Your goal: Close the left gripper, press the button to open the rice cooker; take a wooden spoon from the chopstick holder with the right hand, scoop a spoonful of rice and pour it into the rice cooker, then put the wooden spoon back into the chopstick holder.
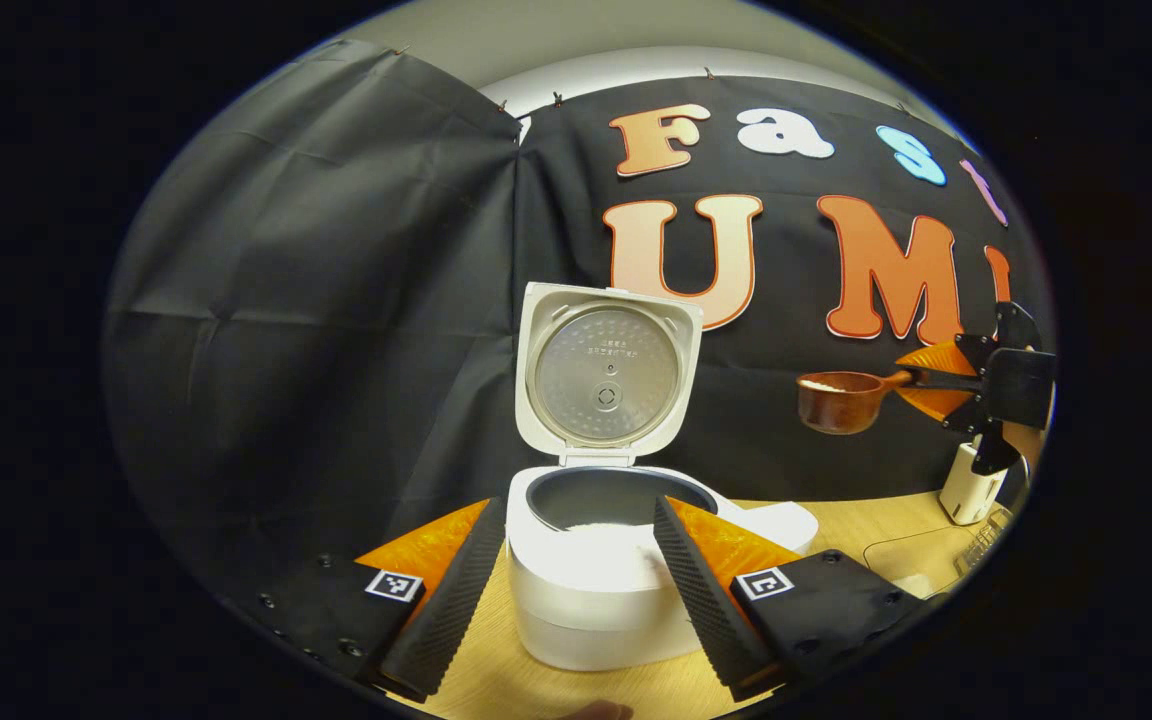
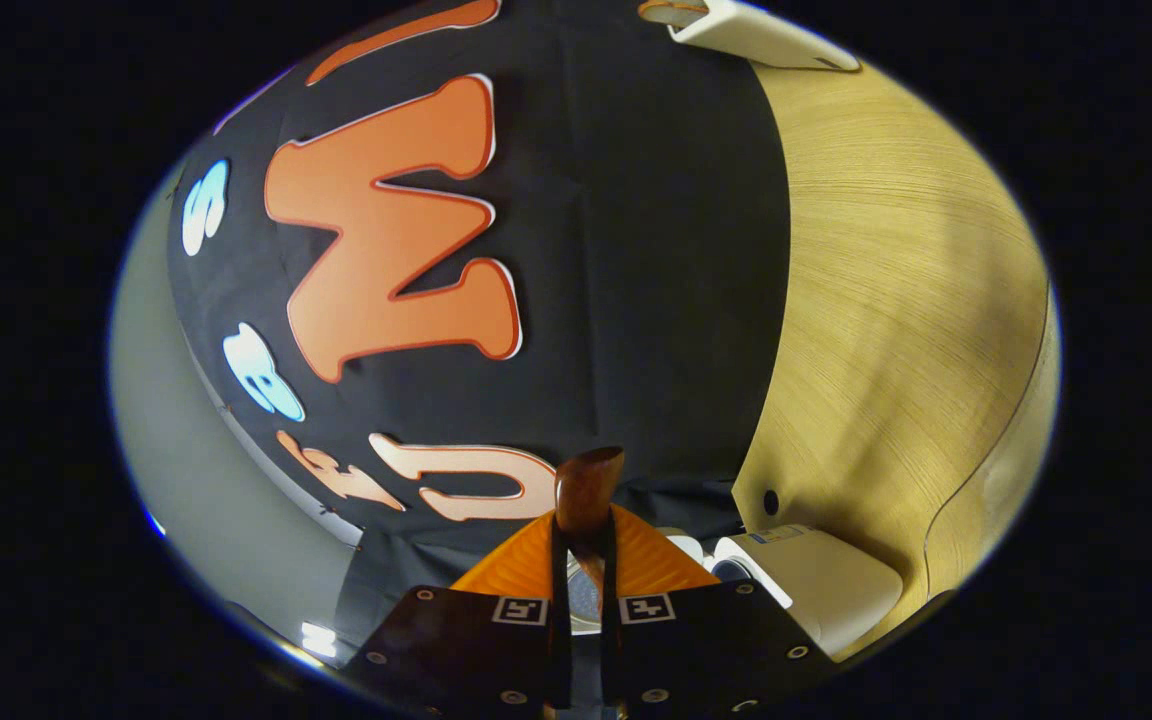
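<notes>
In the left gripper view, the rice cooker [image 1: 596,590] stood on the wooden table [image 1: 876,525] with its lid [image 1: 608,372] swung upright at the far side, the inner face turned toward the camera. White rice showed inside the pot. The left gripper [image 1: 571,590] hung near the cooker with its fingers spread wide apart, one on each side of the body, holding nothing.

To the right and above the table, the right gripper [image 1: 921,380] was clamped on the handle of the wooden spoon [image 1: 841,400]. The spoon lay roughly level, its long axis running left to right, bowl end pointing left toward the cooker's lid, with white rice in the bowl. A white chopstick holder [image 1: 971,485] stood on the table below that gripper.

In the right gripper view, the right gripper [image 2: 584,590] had its fingers drawn close together on the spoon [image 2: 586,490], which pointed straight away from the camera.
</notes>
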A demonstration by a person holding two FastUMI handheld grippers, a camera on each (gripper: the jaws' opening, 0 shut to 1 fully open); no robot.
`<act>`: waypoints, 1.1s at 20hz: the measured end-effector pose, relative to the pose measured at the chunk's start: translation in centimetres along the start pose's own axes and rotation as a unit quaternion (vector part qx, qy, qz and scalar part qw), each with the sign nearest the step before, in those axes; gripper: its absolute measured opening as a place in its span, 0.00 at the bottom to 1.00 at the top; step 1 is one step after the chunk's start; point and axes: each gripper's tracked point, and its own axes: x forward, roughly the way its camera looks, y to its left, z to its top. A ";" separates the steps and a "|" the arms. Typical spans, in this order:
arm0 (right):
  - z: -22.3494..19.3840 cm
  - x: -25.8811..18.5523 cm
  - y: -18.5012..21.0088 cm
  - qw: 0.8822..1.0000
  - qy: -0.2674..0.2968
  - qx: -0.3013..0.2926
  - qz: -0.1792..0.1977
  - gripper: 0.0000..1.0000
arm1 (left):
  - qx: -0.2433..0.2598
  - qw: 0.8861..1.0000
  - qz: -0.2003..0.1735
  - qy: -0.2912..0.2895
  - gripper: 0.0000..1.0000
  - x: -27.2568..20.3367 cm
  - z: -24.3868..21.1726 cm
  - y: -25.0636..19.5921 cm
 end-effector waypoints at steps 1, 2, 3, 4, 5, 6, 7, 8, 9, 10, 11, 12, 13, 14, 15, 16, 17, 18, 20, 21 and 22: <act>-0.6 0.9 0.1 1.000 0.001 -0.011 -0.002 0.12 | 0.003 1.000 0.002 -0.001 0.98 0.1 0.1 0.4; -1.3 1.8 0.3 1.000 0.001 -0.020 -0.002 0.12 | 0.007 1.000 0.004 -0.002 0.98 0.2 0.1 0.7; -1.8 2.6 0.3 1.000 0.001 -0.028 -0.004 0.12 | 0.011 1.000 0.005 -0.001 0.98 0.2 0.2 0.9; -2.4 3.4 0.4 0.999 0.002 -0.038 -0.007 0.11 | 0.014 1.000 0.006 0.000 0.98 0.3 0.1 1.2; -2.9 4.4 0.6 0.999 0.003 -0.050 -0.009 0.11 | 0.016 1.000 0.008 0.000 0.96 0.4 0.1 1.4; -3.5 5.2 0.9 0.998 0.003 -0.069 -0.009 0.11 | 0.017 1.000 0.009 0.000 0.98 0.5 0.1 1.6; -4.0 5.9 1.1 0.996 0.003 -0.090 -0.007 0.11 | 0.018 1.000 0.011 0.000 0.98 0.6 0.0 1.8; -4.8 6.6 1.6 0.993 0.002 -0.115 -0.005 0.11 | 0.018 1.000 0.013 0.000 0.98 0.7 -0.1 2.0; -5.4 7.3 1.7 0.990 0.002 -0.142 -0.004 0.11 | 0.017 1.000 0.014 0.001 0.98 0.7 -0.2 2.3; -6.1 8.0 1.9 0.986 0.002 -0.167 -0.005 0.11 | 0.017 1.000 0.015 0.003 0.98 0.7 -0.3 2.4; -6.8 8.8 2.0 0.982 0.005 -0.191 -0.003 0.11 | 0.017 1.000 0.017 0.004 0.98 0.8 -0.5 2.6; -7.9 9.5 2.2 0.977 0.009 -0.214 -0.002 0.11 | 0.018 1.000 0.018 0.005 0.98 1.0 -0.6 2.8; -8.7 10.2 2.3 0.972 0.015 -0.236 0.002 0.11 | 0.018 1.000 0.019 0.006 0.98 0.9 -0.6 2.9; -9.6 10.7 2.3 0.965 0.026 -0.260 0.005 0.11 | 0.019 1.000 0.020 0.007 0.98 0.9 -0.6 3.0; -10.3 11.2 2.3 0.959 0.032 -0.281 0.009 0.12 | 0.019 1.000 0.020 0.007 0.98 0.9 -0.6 3.0; -11.0 11.6 2.2 0.952 0.036 -0.303 0.012 0.12 | 0.020 1.000 0.022 0.006 0.98 0.8 -0.5 3.2; -11.5 11.9 2.3 0.946 0.039 -0.322 0.018 0.11 | 0.022 1.000 0.022 0.005 0.98 0.8 -0.5 3.4; -11.8 12.1 2.2 0.938 0.039 -0.344 0.020 0.11 | 0.023 0.999 0.025 0.004 0.98 0.8 -0.4 3.5; -12.3 12.4 2.4 0.922 0.035 -0.384 0.032 0.11 | 0.026 0.999 0.028 0.004 0.98 0.6 -0.4 3.8; -12.7 12.6 2.7 0.914 0.036 -0.402 0.040 0.11 | 0.027 0.999 0.029 0.004 0.98 0.5 -0.5 3.9; -12.8 12.6 2.7 0.905 0.034 -0.423 0.046 0.11 | 0.028 0.999 0.029 0.004 0.98 0.5 -0.5 4.0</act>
